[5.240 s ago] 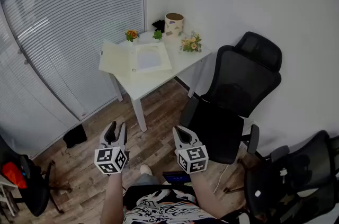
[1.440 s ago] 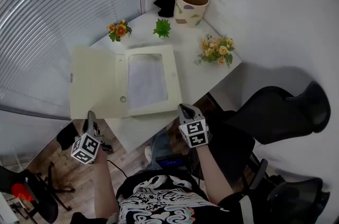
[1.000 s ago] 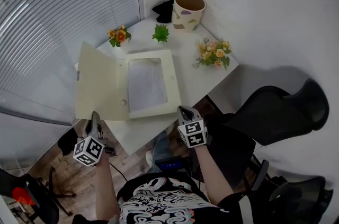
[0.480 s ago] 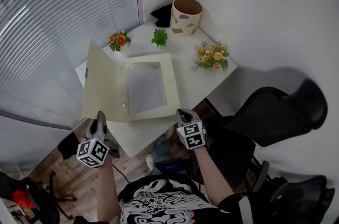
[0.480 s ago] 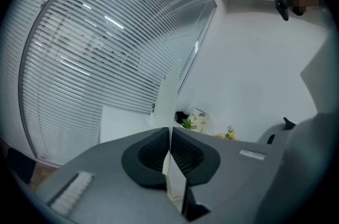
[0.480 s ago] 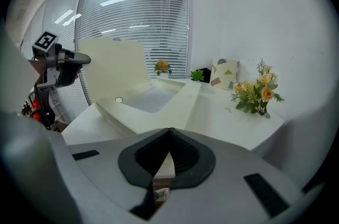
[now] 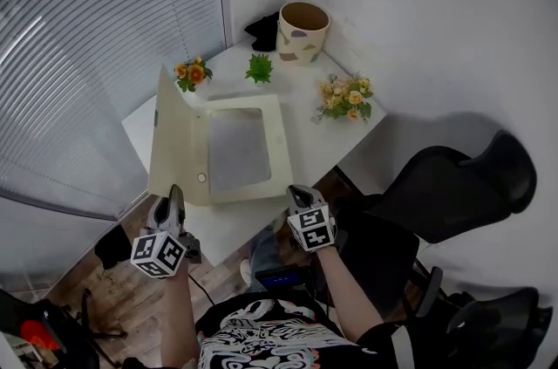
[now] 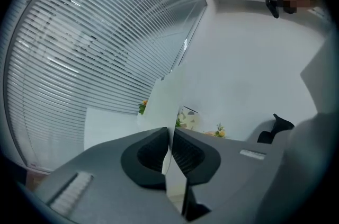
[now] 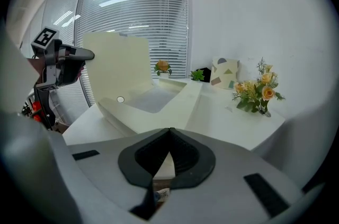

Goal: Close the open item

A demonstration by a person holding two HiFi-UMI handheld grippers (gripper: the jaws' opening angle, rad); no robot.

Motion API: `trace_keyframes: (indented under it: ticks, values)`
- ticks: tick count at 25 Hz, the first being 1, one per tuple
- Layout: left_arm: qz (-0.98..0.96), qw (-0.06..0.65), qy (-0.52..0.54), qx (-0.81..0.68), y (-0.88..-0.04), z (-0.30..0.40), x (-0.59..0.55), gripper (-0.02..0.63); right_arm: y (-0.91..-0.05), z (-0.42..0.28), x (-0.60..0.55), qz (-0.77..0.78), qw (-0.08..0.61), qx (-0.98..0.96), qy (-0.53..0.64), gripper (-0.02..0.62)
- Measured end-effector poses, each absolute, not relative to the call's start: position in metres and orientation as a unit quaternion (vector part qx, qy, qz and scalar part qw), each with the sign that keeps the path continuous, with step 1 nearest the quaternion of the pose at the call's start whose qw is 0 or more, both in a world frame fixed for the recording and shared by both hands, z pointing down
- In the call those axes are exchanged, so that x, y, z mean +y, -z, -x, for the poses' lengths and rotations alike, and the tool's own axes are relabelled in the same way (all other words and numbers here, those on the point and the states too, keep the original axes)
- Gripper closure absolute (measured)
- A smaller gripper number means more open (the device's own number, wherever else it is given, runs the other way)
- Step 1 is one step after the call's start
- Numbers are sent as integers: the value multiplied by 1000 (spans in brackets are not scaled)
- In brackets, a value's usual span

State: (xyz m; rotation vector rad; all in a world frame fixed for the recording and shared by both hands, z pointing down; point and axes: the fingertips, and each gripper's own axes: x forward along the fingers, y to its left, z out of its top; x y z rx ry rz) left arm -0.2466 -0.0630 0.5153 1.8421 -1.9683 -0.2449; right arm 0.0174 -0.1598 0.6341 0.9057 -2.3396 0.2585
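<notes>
A cream-coloured flat document folder [image 7: 247, 151] lies open on the small white table [image 7: 324, 140], its shallow tray holding a grey sheet and its broad front cover [image 7: 178, 137] swung up steeply along the tray's left side. The left gripper [image 7: 176, 194] is at that cover's near lower corner. In the left gripper view the thin edge of the cover [image 8: 166, 102] runs between the dark pads, which press on it from both sides just as the jaws begin to open [image 8: 170, 131]. The right gripper [image 7: 295, 191] hovers at the table's near edge, just beside the tray's front right corner, with its jaws pressed together on nothing [image 9: 169, 131]. Toward the back of the table stand a cream pot with coloured patches [image 7: 301, 31], a little orange-flowered plant [image 7: 192, 72], a small green plant [image 7: 258, 68] and a yellow and peach bouquet [image 7: 346, 97]. A black office chair [image 7: 440, 188] sits to the right and grey slatted blinds [image 7: 87, 36] cover the window on the left.
</notes>
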Motion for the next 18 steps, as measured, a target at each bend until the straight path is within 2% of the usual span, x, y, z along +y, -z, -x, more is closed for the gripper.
trace_keyframes:
  ticks: [18]
  values:
    - [-720, 210, 79, -657, -508, 200, -87, 581, -635, -16, -159, -339, 307, -884, -102, 594]
